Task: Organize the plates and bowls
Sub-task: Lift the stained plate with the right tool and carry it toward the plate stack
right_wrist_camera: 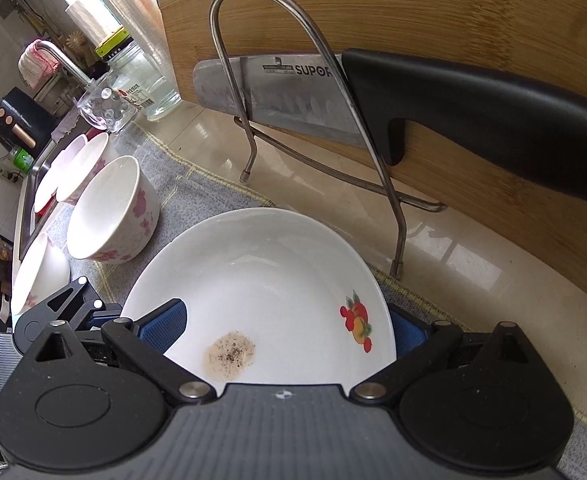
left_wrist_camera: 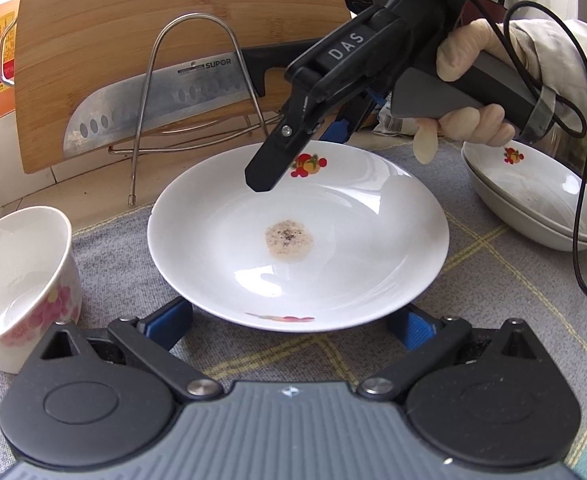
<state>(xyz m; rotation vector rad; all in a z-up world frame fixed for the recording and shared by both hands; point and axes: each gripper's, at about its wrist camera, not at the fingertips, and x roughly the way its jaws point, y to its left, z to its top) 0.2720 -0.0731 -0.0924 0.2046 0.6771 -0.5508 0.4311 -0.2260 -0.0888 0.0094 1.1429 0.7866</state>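
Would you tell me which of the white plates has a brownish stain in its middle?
The plate between the two grippers, beside the bowl; the stacked plates to its right show no such stain.

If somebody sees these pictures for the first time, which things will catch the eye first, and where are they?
First comes the white plate in the middle of the grey cloth, with a brown speckled stain at its centre and a fruit print near its far rim. Above its far side hangs the right hand-held gripper, held by a hand. Behind it, a large knife leans on a wire rack against a wooden cutting board.
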